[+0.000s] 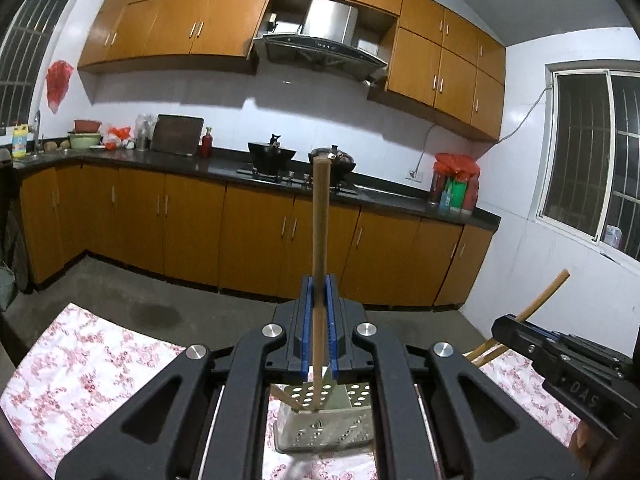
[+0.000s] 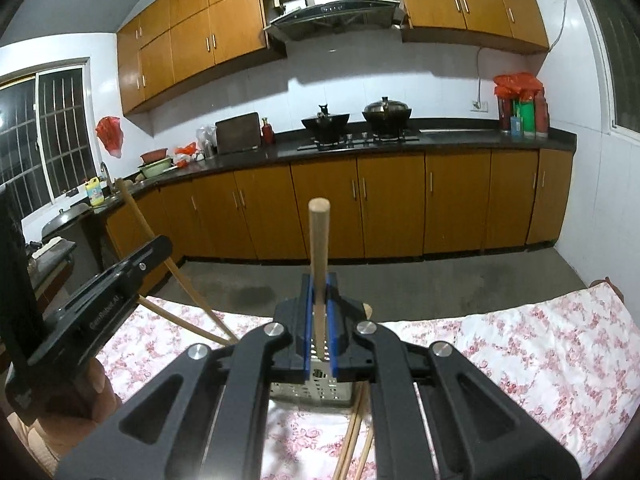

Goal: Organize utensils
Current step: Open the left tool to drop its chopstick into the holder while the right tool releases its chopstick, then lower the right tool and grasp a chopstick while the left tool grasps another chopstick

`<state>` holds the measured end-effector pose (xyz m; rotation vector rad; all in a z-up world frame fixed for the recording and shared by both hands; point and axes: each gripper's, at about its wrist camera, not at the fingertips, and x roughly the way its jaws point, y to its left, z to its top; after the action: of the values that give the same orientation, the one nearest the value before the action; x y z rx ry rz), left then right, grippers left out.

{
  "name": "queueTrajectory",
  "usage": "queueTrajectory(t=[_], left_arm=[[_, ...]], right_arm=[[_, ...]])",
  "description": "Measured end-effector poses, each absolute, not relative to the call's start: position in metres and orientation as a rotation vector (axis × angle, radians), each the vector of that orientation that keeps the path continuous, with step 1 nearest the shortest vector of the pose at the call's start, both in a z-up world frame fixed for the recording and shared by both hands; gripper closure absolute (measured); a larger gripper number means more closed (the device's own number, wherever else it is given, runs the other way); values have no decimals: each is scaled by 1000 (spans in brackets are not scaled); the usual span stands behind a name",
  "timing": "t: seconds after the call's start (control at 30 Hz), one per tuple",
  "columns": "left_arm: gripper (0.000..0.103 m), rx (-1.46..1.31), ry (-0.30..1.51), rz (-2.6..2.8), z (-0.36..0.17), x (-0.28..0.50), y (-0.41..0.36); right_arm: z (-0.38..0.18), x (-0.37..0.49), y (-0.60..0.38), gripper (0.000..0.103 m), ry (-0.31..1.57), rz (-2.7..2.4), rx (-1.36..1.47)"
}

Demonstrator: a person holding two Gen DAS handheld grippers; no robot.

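My left gripper (image 1: 319, 292) is shut on a wooden utensil handle (image 1: 320, 216) held upright; its lower end reaches into a perforated metal utensil holder (image 1: 320, 420) on the floral tablecloth (image 1: 80, 368). My right gripper (image 2: 319, 292) is shut on another wooden handle (image 2: 318, 240), also upright above the same holder (image 2: 316, 390). The right gripper shows at the right of the left wrist view (image 1: 560, 364), with its handle (image 1: 544, 294) angled. The left gripper shows at the left of the right wrist view (image 2: 100, 292), with its handle (image 2: 160, 248). More wooden sticks (image 2: 352, 440) lie by the holder.
The table with the floral cloth (image 2: 540, 344) ends at a concrete floor (image 2: 400, 276). Beyond stand orange kitchen cabinets (image 1: 256, 236), a dark counter with two pots (image 2: 356, 120), and a range hood (image 1: 320, 48). Windows are at both sides.
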<state>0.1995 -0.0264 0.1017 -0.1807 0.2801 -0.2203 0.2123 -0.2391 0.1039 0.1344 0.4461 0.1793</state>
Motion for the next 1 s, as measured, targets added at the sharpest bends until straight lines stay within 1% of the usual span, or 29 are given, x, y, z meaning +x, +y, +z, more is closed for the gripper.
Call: queueTrajectory(t=[0.07,0.1,0.2,0.4,0.47,0.57,0.63,0.73,0.77,0.9,1.0], left_arm=[[94,-184,287,-224,101,200,-23],[91,-186,287,-223,101,199,-22],[77,-202,284,-220,104,198,-23],[75,-247,264,-224,114,185,-9],[74,-262,248,-226,119,175,-2],[68,-274,226,-202,121,156,14],[64,-260,235,-159,115,146,24],[62,-202,301,-67,91,140,34],[62,-182,336,-44,80,141,36],[63,-120,522,-6,24,151,41],[63,-122,646,-31,-14,153,41]], right_arm=[[104,212,-239,93,444,177,137],[105,210,-239,93,441,176,140],[111,205,-243,92,420,173,149],[128,180,-252,90,343,149,159],[132,169,-259,86,310,121,161],[127,152,-275,82,282,59,173],[108,149,-289,81,325,6,185],[68,158,-307,81,442,-45,213],[42,165,-313,81,526,-62,231],[-26,177,-306,82,730,-52,237],[-67,176,-288,82,836,13,241]])
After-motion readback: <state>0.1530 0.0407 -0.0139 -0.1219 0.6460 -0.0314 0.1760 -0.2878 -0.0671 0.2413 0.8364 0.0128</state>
